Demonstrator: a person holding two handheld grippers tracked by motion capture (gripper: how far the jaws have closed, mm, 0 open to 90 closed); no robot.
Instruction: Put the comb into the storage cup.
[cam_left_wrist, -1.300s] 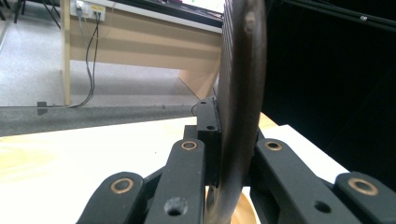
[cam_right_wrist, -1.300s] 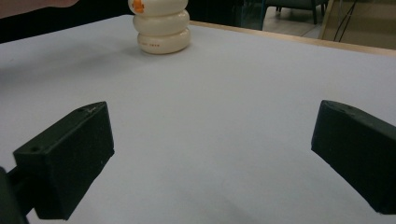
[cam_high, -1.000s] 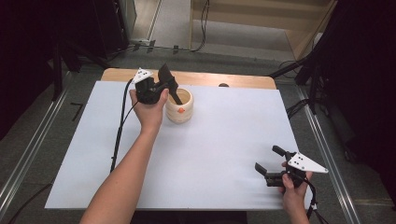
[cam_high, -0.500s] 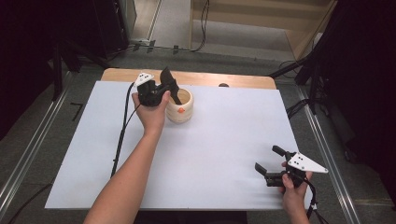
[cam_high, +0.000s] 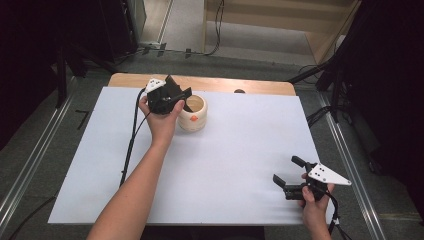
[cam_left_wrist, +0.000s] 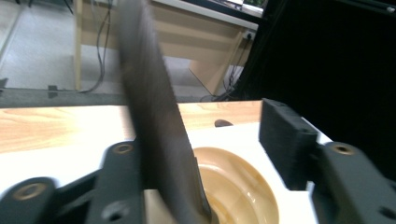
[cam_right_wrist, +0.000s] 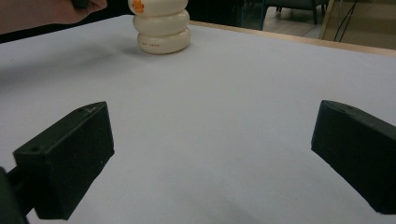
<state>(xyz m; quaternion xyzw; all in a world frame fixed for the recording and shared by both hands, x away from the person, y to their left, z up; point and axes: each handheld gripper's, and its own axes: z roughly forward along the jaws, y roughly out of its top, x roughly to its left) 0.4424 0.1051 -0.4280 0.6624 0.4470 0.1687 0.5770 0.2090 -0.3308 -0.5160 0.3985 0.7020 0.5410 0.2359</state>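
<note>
Jaws opening — left gripper (cam_high: 181, 98) | ribbed cream cup (cam_high: 193, 113) — glossy inside

1. I see a wooden table (cam_high: 130, 80) in the middle of the high view; its bare wood shows as a strip along the far edge.
2. A white sheet (cam_high: 240, 155) lies directly on it and covers nearly the whole top.
3. A cream ribbed cup (cam_high: 194, 118) with an orange mark stands upright on the sheet, upper centre of the frame.
4. A small dark spot (cam_high: 239, 91) sits on the wood strip, right of the cup.
</note>
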